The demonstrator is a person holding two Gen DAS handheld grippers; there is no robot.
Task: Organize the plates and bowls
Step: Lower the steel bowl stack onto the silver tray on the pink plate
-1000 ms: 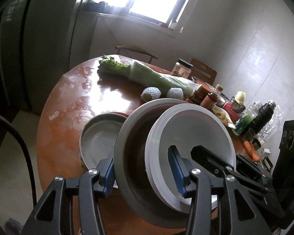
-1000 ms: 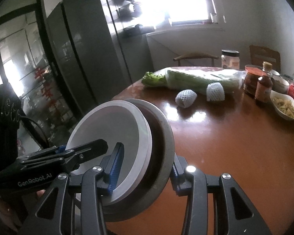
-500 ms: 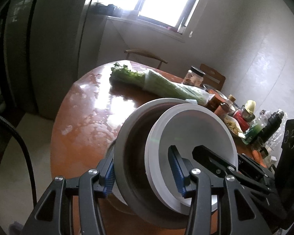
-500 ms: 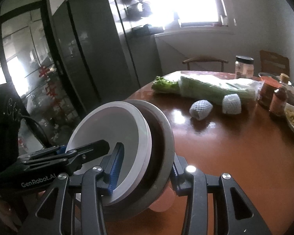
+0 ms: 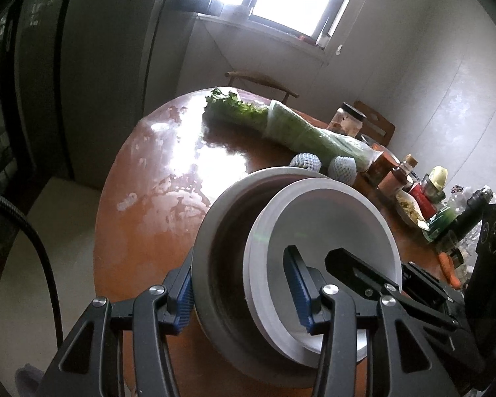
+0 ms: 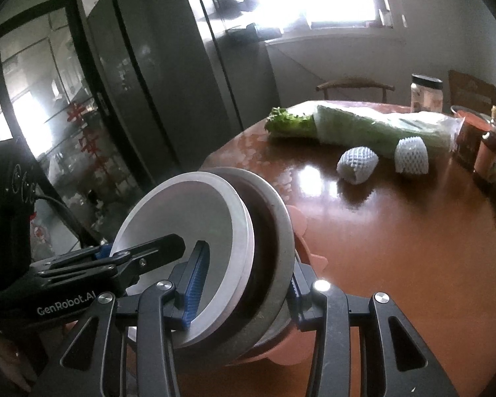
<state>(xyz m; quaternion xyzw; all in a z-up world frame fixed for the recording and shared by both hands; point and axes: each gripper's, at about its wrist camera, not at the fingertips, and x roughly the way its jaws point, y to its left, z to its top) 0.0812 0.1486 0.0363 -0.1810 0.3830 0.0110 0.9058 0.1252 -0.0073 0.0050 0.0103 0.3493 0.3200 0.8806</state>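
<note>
Two grippers share one load: a grey bowl (image 5: 221,238) with a white plate (image 5: 330,231) nested against its mouth, the pair turned on edge so that their faces stand nearly upright. Left gripper (image 5: 241,292) clamps the stack across its thickness, one blue pad on the bowl's outer wall and the other on the plate's inner face; right gripper (image 6: 244,289) does the same from the opposite side, with its left pad on the plate and its right pad behind the bowl. Each wrist view shows the other tool's black finger reaching in across the plate's face, so both grip points sit close together at the lower rim. Stack lies directly ahead of both grippers, between the fingers, above the near edge of the round table (image 5: 142,218); whether its lower rim touches the wood cannot be told. Axis through the stack runs roughly level and crosswise to both pairs of fingers, so the rims, not the base, face the table. A pinkish piece (image 6: 301,228) shows behind and below the bowl in the right view; its nature is unclear. Neither gripper is nearer, as both hold the load. Setting the stack down flat probably calls for tipping it about that axis until the bowl's base faces the table. Celery (image 5: 281,125) and two foam-netted fruits (image 6: 357,164) lie well apart, farther back.
</note>
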